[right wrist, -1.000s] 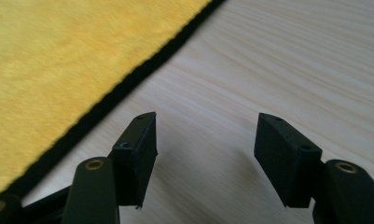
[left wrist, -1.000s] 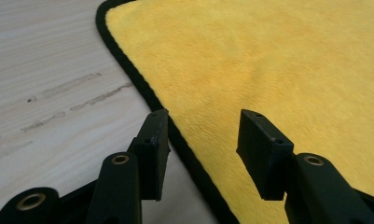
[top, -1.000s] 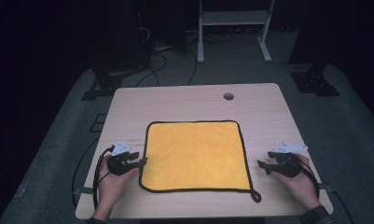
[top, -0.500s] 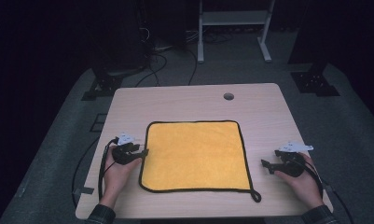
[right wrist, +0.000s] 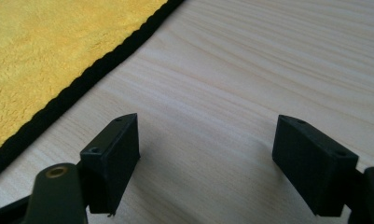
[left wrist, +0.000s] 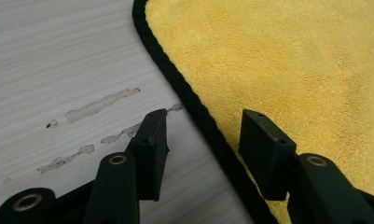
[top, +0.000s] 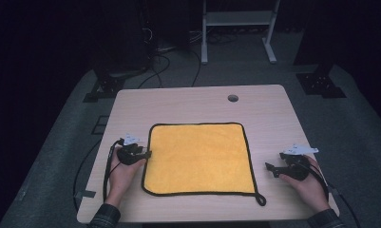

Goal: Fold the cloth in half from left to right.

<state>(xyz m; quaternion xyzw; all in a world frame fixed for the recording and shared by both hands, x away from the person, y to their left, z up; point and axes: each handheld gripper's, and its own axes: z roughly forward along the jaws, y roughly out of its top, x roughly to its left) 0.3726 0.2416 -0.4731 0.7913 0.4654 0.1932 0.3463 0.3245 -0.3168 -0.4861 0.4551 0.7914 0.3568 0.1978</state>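
Cloth (top: 197, 159), yellow with a black hem, lies flat and square in the middle of the bench (top: 193, 102), its hanging loop at the near right corner. The left gripper (top: 145, 153) sits at the cloth's left edge; in the left gripper view its fingers (left wrist: 152, 144) stand apart and straddle the black hem (left wrist: 194, 109), one over bare wood, the other over the yellow pile, with nothing pinched yet. The right gripper (top: 270, 167) rests on the bench well apart from the right edge, and its fingers (right wrist: 112, 156) have just been opening, with only bare wood between them.

The step in hand looks like taking hold of the cloth by its edges, probably to fold it. To do it well, the left fingers should drop until the lower one slides under the hem, then close on the hem itself rather than on loose pile. The right gripper needs to move in to the opposite edge and bite at a matching spot, so that the cloth lifts evenly.
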